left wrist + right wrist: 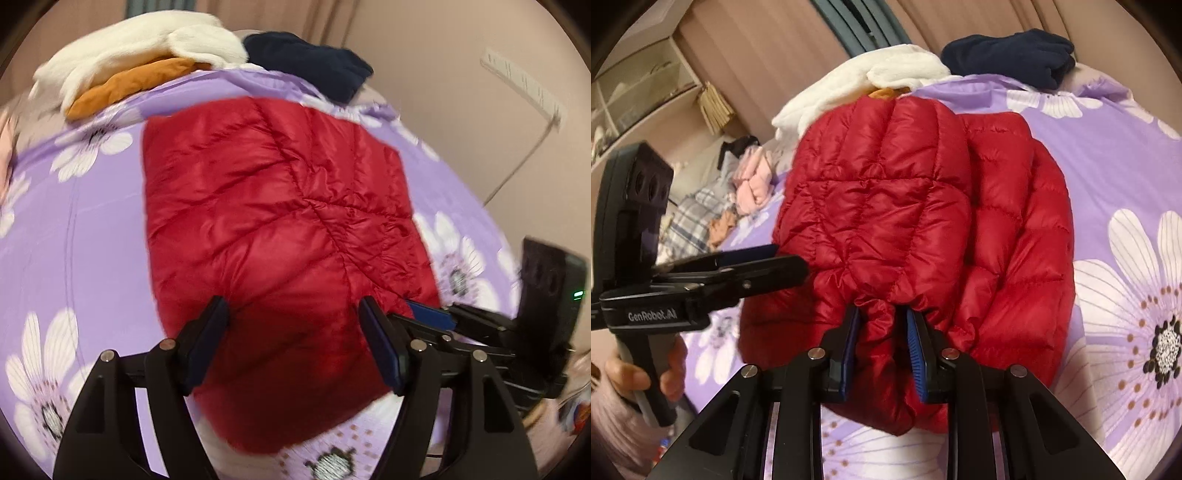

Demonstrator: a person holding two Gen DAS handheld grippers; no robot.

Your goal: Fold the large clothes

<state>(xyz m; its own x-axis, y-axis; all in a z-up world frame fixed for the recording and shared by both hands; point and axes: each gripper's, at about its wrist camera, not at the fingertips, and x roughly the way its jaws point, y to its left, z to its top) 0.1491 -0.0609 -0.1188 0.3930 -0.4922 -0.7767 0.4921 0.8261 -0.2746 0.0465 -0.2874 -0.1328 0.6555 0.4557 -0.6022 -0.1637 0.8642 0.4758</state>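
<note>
A folded red jacket [273,221] lies on a purple flowered sheet [81,229], with white [147,40], orange [122,88] and navy [310,62] clothes stacked beyond it. The left gripper [295,314] hovers over the jacket's near edge, jaws wide and empty. The right gripper [882,325] stands narrow, a fold of the jacket's hem bunched between its blue pads [916,347]; whether the pads press it cannot be told.

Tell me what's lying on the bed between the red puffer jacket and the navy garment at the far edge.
Nothing: only bare purple floral bedspread separates the red puffer jacket from the navy garment, clearest in the right wrist view.
</note>
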